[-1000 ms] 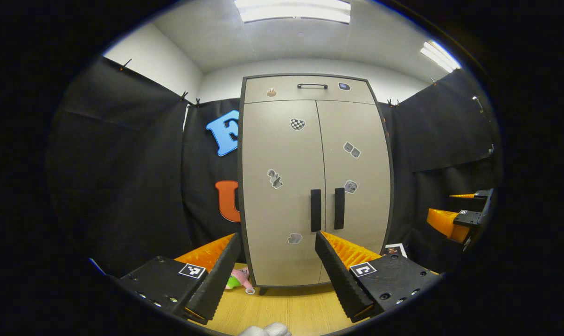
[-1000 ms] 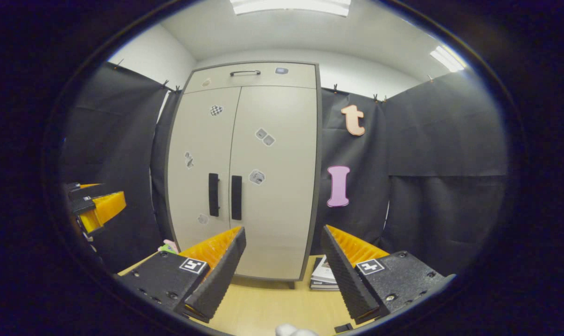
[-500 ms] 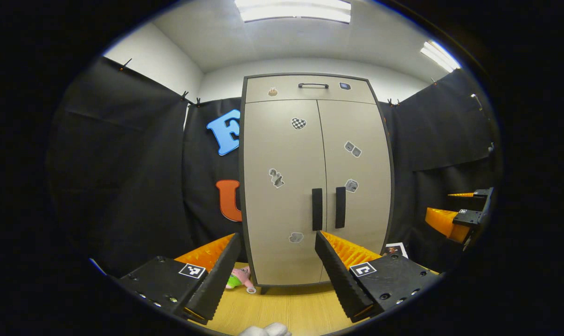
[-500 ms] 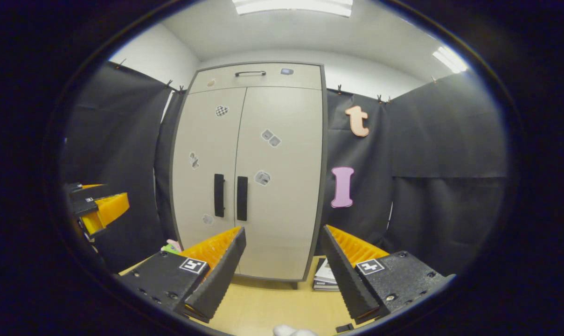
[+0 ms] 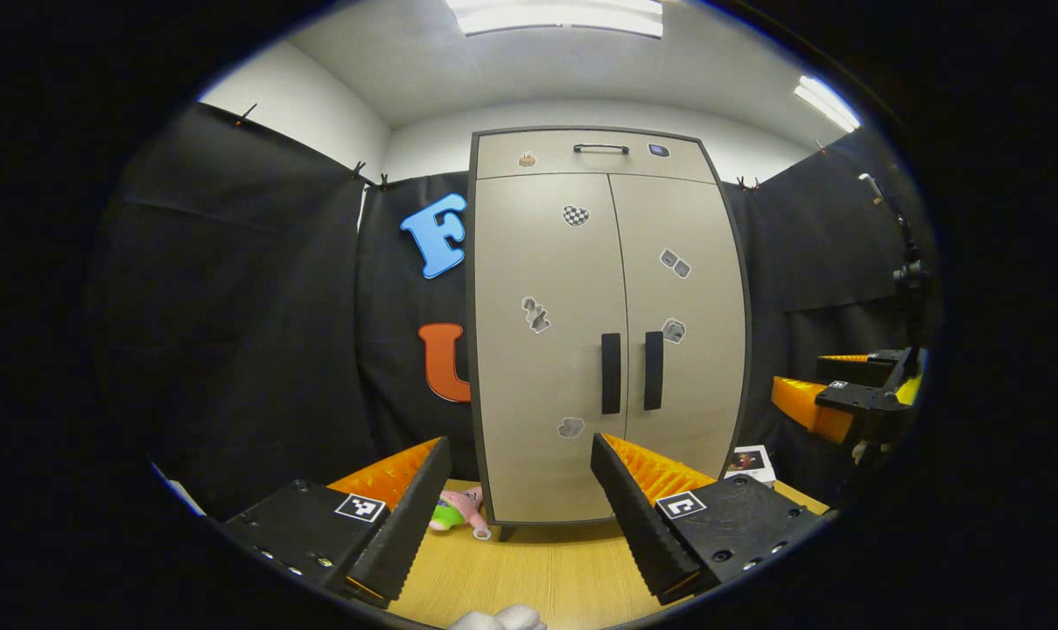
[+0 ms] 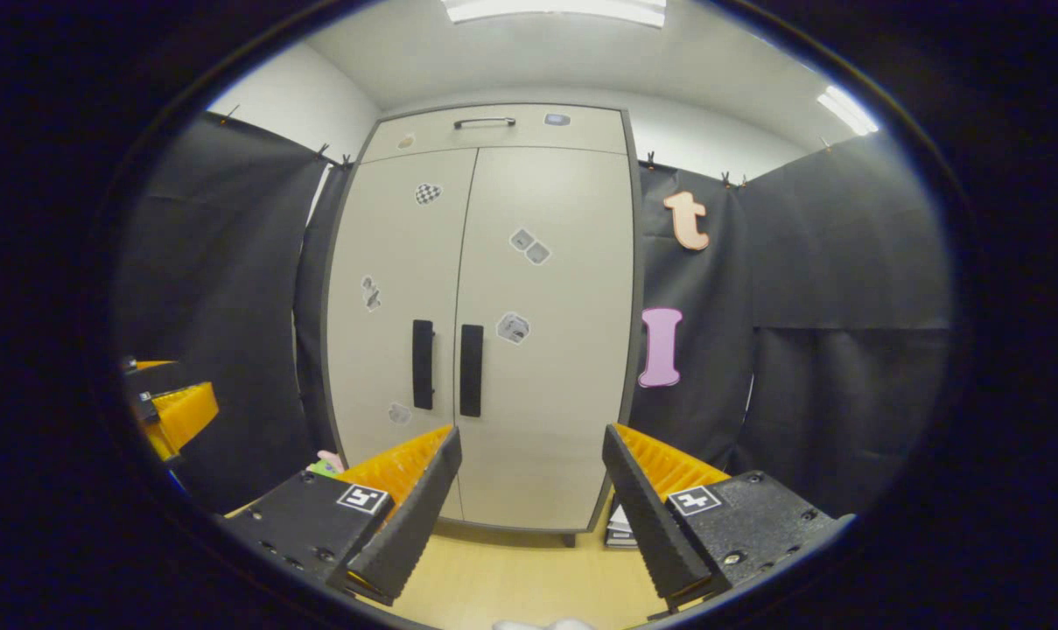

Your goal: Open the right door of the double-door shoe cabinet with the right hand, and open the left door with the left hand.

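Note:
A tall beige shoe cabinet (image 5: 607, 332) (image 6: 485, 324) stands ahead with both doors closed. Each door carries a black vertical handle: the left handle (image 5: 611, 373) (image 6: 423, 364) and the right handle (image 5: 653, 370) (image 6: 471, 370) sit side by side at the centre seam. My left gripper (image 5: 520, 477) is open, short of the cabinet, with nothing between its fingers. My right gripper (image 6: 533, 468) is open too, also apart from the doors. The right gripper (image 5: 848, 398) appears at the right edge of the left gripper view, and the left gripper (image 6: 165, 411) at the left edge of the right gripper view.
A drawer with a black handle (image 5: 600, 148) tops the cabinet. A pink and green toy (image 5: 454, 507) lies on the wooden floor (image 5: 546, 569) left of the cabinet's foot. A stack of booklets (image 6: 620, 525) (image 5: 749, 461) lies to its right. Black cloth walls close in both sides.
Both grippers have moved closer to the cabinet, which looks larger now. The right gripper view has swung so the doors sit more centred. Both stay open.

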### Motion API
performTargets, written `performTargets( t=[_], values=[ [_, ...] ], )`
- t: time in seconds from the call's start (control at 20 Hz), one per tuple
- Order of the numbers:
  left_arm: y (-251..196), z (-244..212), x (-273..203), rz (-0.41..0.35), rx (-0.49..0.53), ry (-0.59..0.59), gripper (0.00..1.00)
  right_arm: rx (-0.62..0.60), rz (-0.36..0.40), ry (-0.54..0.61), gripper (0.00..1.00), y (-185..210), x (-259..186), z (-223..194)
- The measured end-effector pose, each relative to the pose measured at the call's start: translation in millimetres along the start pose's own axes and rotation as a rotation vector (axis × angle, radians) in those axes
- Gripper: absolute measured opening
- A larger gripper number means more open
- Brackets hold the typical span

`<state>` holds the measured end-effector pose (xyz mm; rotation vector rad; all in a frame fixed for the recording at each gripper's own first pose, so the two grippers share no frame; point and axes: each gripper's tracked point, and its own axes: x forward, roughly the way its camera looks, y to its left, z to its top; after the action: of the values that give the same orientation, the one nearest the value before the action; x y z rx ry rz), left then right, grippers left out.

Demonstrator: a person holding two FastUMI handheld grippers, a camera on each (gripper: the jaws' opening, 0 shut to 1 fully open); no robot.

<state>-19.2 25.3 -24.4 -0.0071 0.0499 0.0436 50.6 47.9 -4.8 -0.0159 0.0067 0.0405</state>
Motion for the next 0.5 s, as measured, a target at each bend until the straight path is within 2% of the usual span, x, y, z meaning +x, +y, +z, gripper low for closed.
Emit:
performTargets(
  t=[0.5],
  values=[
    [26, -8, -22, 0.072, 0.002, 0.028, 0.96, 0.018, 0.023, 0.030, 1.00, 49, 119, -4]
  ],
)
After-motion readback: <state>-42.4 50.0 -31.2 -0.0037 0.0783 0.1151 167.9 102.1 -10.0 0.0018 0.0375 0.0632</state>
